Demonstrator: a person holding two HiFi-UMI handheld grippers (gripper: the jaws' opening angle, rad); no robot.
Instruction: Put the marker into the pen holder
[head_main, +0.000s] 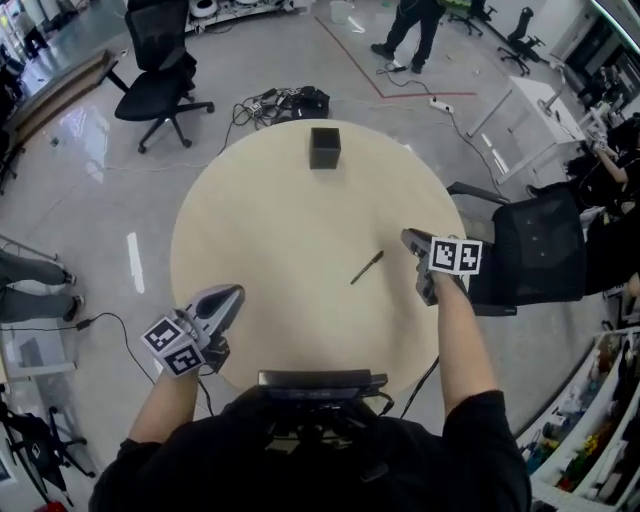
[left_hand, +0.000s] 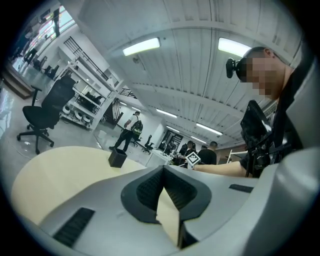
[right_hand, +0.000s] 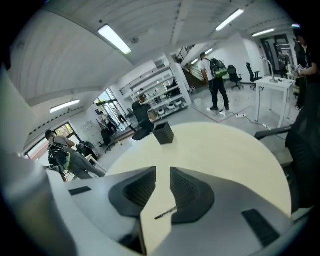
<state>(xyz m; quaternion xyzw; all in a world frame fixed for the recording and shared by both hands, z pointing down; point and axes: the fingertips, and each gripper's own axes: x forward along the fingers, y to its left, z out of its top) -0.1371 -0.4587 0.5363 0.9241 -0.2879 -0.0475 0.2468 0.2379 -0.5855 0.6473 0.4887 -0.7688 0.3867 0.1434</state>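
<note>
A thin dark marker (head_main: 366, 267) lies flat on the round beige table (head_main: 270, 230), right of its middle. The black square pen holder (head_main: 325, 148) stands upright near the far edge. My right gripper (head_main: 410, 240) hovers just right of the marker, apart from it. In the right gripper view its jaws (right_hand: 163, 172) stand open with a gap, and the marker (right_hand: 165, 213) shows on the table low between them, untouched, with the pen holder (right_hand: 163, 133) beyond. My left gripper (head_main: 236, 293) rests at the near left edge, shut and empty, its tips (left_hand: 162, 169) meeting. The left gripper view also shows the pen holder (left_hand: 117, 158).
A black office chair (head_main: 535, 250) stands close against the table's right side. Another chair (head_main: 160, 70) is at the back left, and cables (head_main: 285, 102) lie on the floor behind the table. A person (head_main: 410, 30) walks at the far back, near a white desk (head_main: 530, 110).
</note>
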